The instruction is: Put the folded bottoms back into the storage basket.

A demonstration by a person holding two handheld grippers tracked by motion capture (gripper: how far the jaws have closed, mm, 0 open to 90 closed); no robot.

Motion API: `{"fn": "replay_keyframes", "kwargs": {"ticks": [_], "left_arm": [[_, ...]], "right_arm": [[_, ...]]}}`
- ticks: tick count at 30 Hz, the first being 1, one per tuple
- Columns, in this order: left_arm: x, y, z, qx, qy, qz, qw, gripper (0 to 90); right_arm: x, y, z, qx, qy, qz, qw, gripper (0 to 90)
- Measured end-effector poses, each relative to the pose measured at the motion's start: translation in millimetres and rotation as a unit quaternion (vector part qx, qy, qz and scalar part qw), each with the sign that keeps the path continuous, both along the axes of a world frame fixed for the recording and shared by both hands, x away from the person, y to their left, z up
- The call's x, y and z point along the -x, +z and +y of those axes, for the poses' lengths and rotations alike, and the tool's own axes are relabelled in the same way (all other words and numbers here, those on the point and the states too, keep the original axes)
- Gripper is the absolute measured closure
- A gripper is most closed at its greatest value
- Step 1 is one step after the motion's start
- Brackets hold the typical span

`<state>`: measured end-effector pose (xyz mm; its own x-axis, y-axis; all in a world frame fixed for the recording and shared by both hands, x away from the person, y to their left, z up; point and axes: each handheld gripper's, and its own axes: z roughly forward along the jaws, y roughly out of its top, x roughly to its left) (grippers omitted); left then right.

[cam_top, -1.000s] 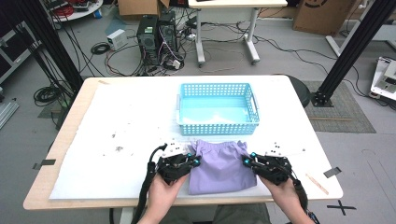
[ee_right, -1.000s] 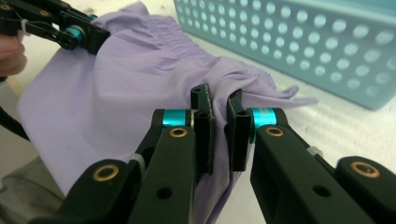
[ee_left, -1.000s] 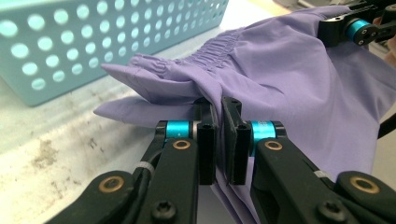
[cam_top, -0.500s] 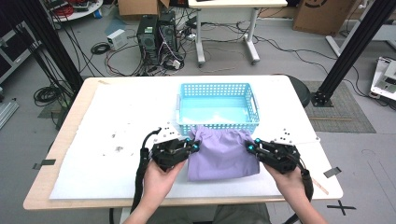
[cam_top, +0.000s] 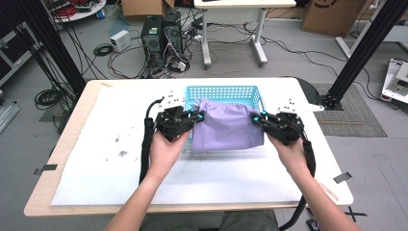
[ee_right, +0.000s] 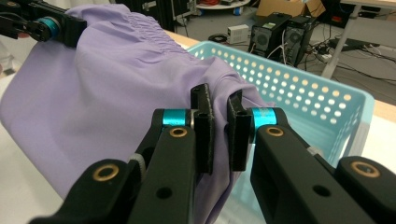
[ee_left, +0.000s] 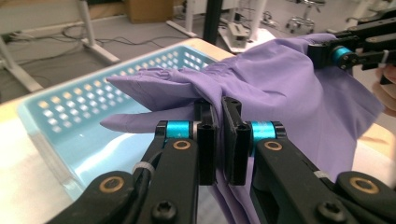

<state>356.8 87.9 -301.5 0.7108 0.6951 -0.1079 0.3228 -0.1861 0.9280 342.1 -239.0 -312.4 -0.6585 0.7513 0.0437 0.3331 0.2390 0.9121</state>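
2 grippers hold a purple bag [cam_top: 227, 126] stretched between them above the worktop [cam_top: 96, 159], its far gathered edge over the near wall of a blue basket [cam_top: 226, 91]. At the bag's left top corner the left gripper [cam_top: 195, 117] has its jaws pressed nearly together with a fold of cloth pinched between them; in the left gripper view [ee_left: 218, 135] the purple fabric [ee_left: 280, 88] runs down through the narrow gap and hangs below. At the right top corner the right gripper [cam_top: 257, 119] pinches the cloth the same way, and the right gripper view [ee_right: 220, 133] shows the fabric [ee_right: 107, 88] caught between the 2 black jaws, with the perforated basket [ee_right: 299, 93] just behind. From that top edge the bag hangs, its lower hem near the white sheet [cam_top: 231, 178] that covers the worktop; whether it touches cannot be told. Behind each gripper a hand [cam_top: 166, 147] grips the handle, the other hand [cam_top: 291, 153] on the right side. On the floor beyond the worktop stand computer towers [cam_top: 161, 33] among loose cables.
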Motion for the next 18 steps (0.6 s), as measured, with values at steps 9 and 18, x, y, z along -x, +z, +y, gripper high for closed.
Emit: {"fn": "replay_keyframes", "kwargs": {"ticks": [9, 18], "left_arm": [[-46.2, 0.1, -2.0, -0.001, 0.029, -0.002, 0.9996, 85.3], [-84.9, -12.7, -6.6, -0.013, 0.045, 0.005, 0.9989, 85.3]], "right_arm": [[-48.3, 1.1, 9.1, 0.020, -0.010, -0.007, 0.9997, 84.7], [-85.8, -10.8, 13.6, 0.034, -0.024, 0.003, 0.9991, 84.7]]}}
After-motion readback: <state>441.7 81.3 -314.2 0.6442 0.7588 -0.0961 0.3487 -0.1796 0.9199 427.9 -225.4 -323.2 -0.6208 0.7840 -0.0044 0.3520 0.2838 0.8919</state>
